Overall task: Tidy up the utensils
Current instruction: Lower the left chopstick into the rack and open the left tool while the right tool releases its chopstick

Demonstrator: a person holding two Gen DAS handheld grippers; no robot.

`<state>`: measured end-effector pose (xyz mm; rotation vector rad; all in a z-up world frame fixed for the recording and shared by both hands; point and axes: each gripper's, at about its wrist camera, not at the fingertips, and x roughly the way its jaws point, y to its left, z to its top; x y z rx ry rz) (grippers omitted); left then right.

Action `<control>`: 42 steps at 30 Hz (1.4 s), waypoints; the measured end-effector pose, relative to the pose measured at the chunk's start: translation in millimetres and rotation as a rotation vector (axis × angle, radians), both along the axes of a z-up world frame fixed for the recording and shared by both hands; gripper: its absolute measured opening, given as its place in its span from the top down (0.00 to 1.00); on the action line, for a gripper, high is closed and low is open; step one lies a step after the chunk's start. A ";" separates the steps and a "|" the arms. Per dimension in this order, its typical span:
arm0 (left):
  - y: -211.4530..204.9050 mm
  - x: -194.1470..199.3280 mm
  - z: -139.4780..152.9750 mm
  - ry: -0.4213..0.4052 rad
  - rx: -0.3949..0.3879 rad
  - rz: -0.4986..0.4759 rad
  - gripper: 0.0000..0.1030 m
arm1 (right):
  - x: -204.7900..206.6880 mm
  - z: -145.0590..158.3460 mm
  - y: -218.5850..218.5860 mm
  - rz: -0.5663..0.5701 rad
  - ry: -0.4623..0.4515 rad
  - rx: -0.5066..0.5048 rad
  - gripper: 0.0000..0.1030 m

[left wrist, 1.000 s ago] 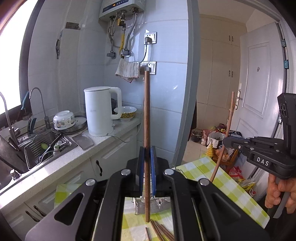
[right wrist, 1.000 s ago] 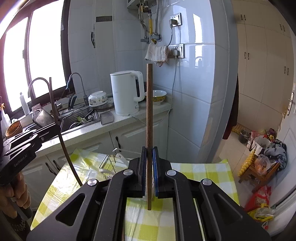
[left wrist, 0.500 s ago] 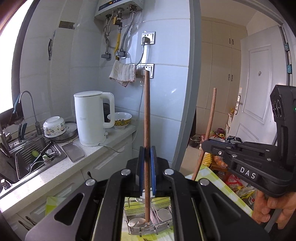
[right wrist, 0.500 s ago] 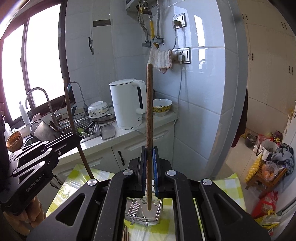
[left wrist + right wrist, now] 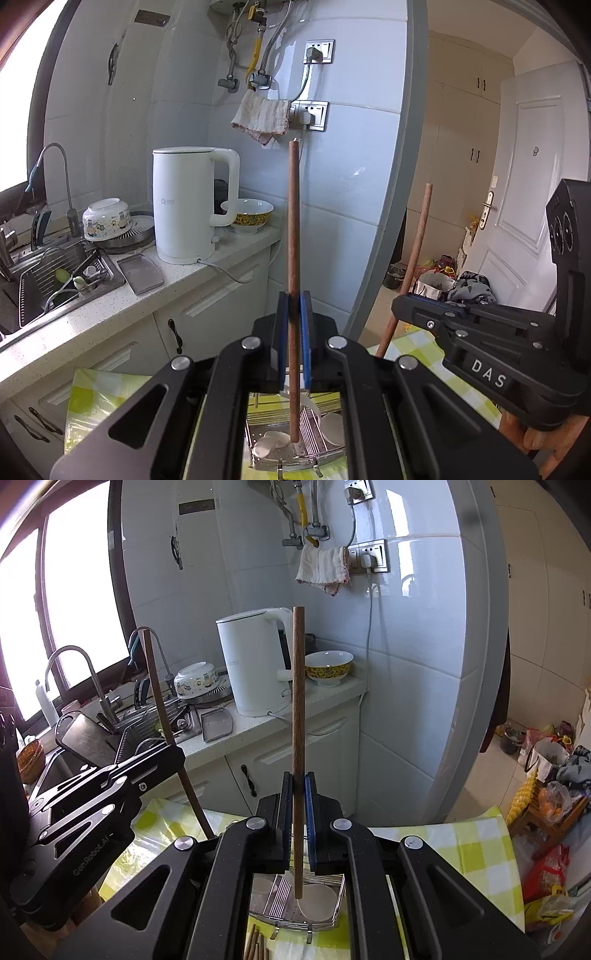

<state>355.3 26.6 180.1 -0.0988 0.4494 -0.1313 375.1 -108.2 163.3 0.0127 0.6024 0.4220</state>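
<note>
Two-view fig., both grippers over a checked tabletop [image 5: 461,845]. L gripper [image 5: 293,332]: fingers clenched on a chopstick [image 5: 293,229], held upright, lower tip hanging above the wire rack [image 5: 295,443] near the tabletop's far edge. R gripper [image 5: 298,805]: fingers likewise clenched on a second chopstick [image 5: 298,716], upright, tip over the same rack; a white spoon [image 5: 317,901] lies in the rack under it. Step in hand, as judged: lowering both sticks into the rack. To do it well, keep each stick vertical, aim the tip at a free slot clear of the spoon, and release only once the tip is inside the wires. More chopsticks [image 5: 255,945] wait on the tabletop's near side. Obstacles: the two grippers sit close side by side, so shafts could cross. Beyond, on the kitchen counter: kettle [image 5: 188,206], bowl [image 5: 328,668], sink w/ dishes; not in the way.
</note>
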 end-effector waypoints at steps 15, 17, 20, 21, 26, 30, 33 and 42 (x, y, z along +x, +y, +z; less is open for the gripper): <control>-2.5 6.7 -45.8 0.064 -0.029 0.020 0.94 | 4.6 -50.3 -3.3 -0.013 0.095 0.028 0.93; -2.3 7.6 -51.2 0.072 -0.039 0.025 0.94 | 4.6 -55.9 -4.0 -0.016 0.105 0.030 0.93; -1.5 9.2 -58.0 0.084 -0.050 0.033 0.94 | 6.1 -62.6 -3.8 -0.018 0.119 0.029 0.93; -0.7 9.6 -60.4 0.089 -0.052 0.036 0.94 | 6.6 -64.4 -3.8 -0.019 0.123 0.029 0.93; 3.8 11.0 -71.4 0.119 -0.072 0.050 0.94 | 8.1 -72.6 -5.1 -0.021 0.144 0.025 0.93; 6.2 13.9 -80.3 0.158 -0.075 0.057 0.94 | 8.6 -76.1 -5.3 -0.018 0.156 0.016 0.93; 9.6 15.5 -85.8 0.186 -0.095 0.061 0.90 | 10.0 -78.4 -5.3 -0.012 0.169 0.010 0.92; 20.5 6.1 -83.2 0.165 -0.108 0.094 0.65 | 12.2 -74.5 -17.7 -0.059 0.153 -0.010 0.88</control>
